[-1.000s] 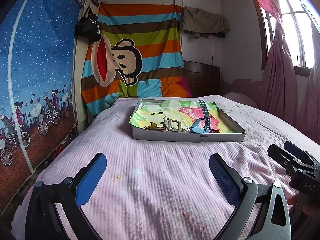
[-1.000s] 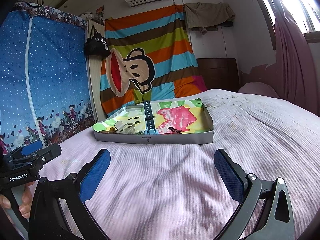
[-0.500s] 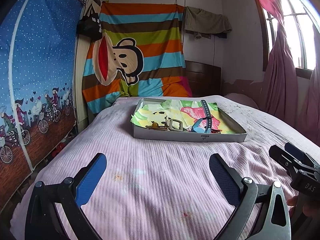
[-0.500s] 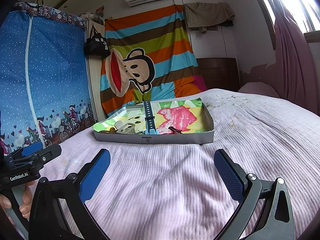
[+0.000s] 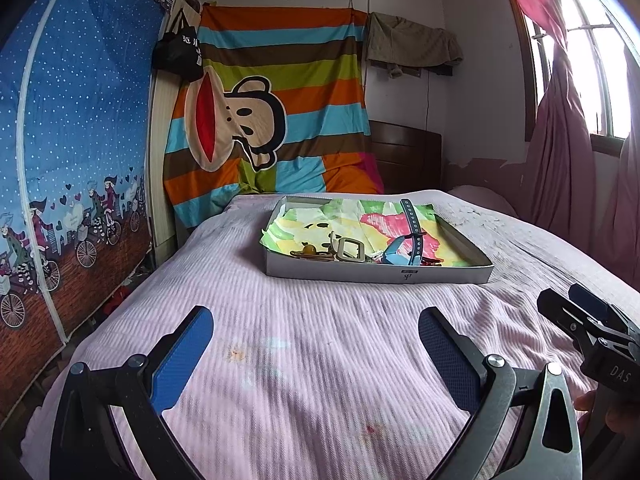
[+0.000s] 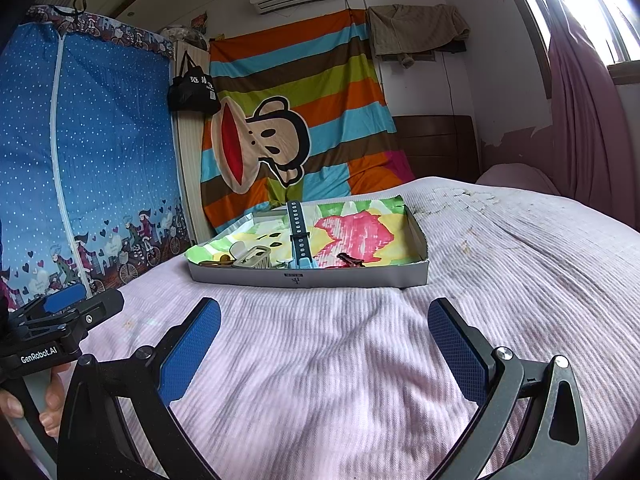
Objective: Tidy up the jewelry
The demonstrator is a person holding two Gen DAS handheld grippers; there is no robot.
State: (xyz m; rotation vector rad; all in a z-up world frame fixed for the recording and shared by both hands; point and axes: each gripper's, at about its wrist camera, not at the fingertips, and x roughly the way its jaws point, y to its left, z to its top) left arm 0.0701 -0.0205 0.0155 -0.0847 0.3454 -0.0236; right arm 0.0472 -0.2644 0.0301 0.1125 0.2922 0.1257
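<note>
Jewelry tray sits on pink bed, at 12 o'clock from my left gripper. Blue strap, buckle inside. Both my jaws wide apart, empty; right gripper hovers over bedspread.

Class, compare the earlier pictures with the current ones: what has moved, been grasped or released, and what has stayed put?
Almost nothing. In the left wrist view the tray sits slightly lower, so the left gripper tipped up a little. Nothing was grasped or released: both it and the right gripper stay open above the bedspread, and the blue watch strap lies unmoved.
</note>
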